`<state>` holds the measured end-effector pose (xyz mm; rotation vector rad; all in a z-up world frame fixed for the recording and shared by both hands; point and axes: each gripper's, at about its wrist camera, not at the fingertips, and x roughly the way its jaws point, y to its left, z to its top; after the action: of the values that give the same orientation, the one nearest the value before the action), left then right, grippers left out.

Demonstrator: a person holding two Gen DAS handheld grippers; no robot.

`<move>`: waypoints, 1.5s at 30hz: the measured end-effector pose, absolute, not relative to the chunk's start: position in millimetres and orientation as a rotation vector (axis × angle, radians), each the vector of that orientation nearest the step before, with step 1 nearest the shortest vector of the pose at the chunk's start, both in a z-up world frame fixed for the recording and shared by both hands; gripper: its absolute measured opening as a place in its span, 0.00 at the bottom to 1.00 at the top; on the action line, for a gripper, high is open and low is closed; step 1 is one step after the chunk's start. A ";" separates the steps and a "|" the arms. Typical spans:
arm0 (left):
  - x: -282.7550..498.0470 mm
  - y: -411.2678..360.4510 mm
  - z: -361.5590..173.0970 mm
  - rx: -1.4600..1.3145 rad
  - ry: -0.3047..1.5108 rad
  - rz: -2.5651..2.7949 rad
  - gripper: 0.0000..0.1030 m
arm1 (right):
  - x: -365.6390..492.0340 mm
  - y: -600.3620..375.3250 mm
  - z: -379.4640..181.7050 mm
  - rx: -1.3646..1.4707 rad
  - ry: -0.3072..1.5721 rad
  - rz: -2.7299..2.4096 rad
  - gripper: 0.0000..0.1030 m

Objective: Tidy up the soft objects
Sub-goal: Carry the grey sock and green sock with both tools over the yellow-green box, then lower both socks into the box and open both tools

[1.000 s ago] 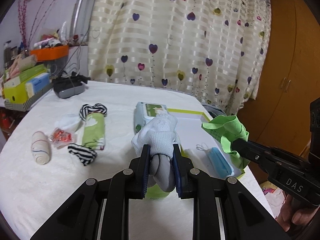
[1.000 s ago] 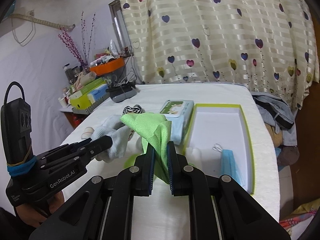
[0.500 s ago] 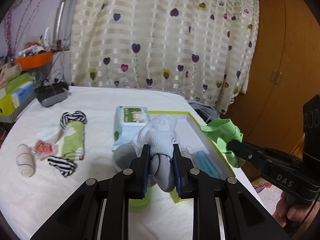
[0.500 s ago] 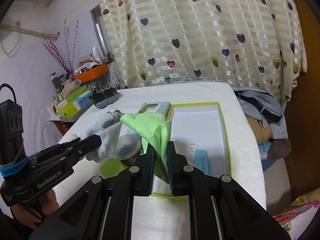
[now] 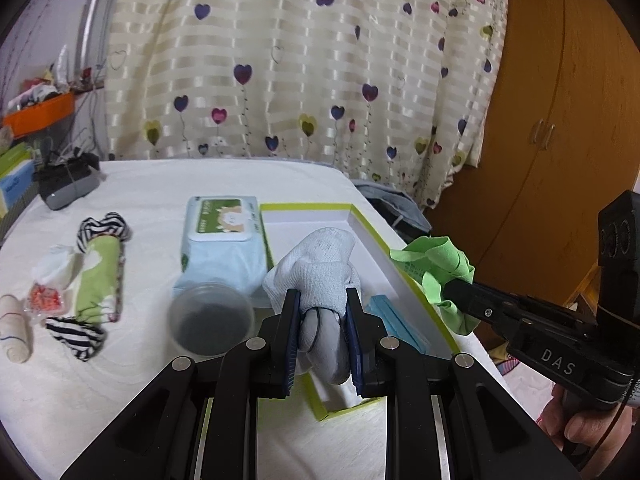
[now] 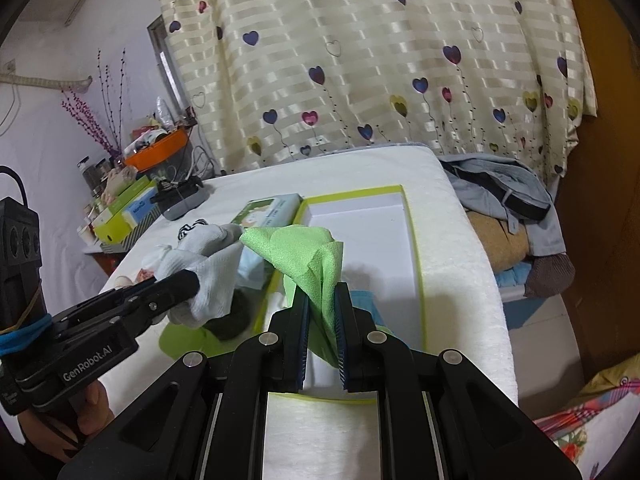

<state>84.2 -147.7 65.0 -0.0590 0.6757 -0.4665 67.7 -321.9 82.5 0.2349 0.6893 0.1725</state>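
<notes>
My left gripper [image 5: 322, 300] is shut on a white and grey sock bundle [image 5: 320, 272], held over the near left part of the white box with a green rim [image 5: 370, 232]. My right gripper [image 6: 322, 292] is shut on a crumpled green cloth [image 6: 308, 252], held above the near end of the same box [image 6: 414, 240]. In the left wrist view the green cloth [image 5: 436, 264] hangs at the box's right rim. In the right wrist view the sock bundle [image 6: 204, 272] hangs over the box's left rim. A blue face mask [image 5: 394, 320] lies inside the box.
A wet wipes pack [image 5: 222, 240] lies left of the box, with a clear round tub [image 5: 212, 320] before it. Further left lie a green tissue pack [image 5: 98, 276], striped socks [image 5: 76, 336], a bandage roll [image 5: 14, 332] and a small packet [image 5: 44, 298]. Clothes [image 6: 504, 196] are piled beyond the table's right edge.
Both grippers have moved to the right and a little down with their loads, from over the wipes and tub to above the box. Both grips are unchanged.
</notes>
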 end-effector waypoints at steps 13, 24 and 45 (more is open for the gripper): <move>110.8 -195.3 26.0 -0.009 0.784 -0.509 0.20 | 79.8 -346.4 66.0 0.265 0.724 0.149 0.12; 112.2 -200.9 23.5 -0.008 0.776 -0.514 0.33 | 85.9 -353.9 59.4 0.278 0.734 0.141 0.12; 89.3 -157.3 56.7 -0.067 0.718 -0.496 0.33 | 139.0 -338.7 35.7 0.191 0.818 0.128 0.12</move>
<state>89.3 -157.3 56.7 -0.0671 0.7180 -0.4957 139.0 -338.7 35.7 0.1907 0.8182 0.1281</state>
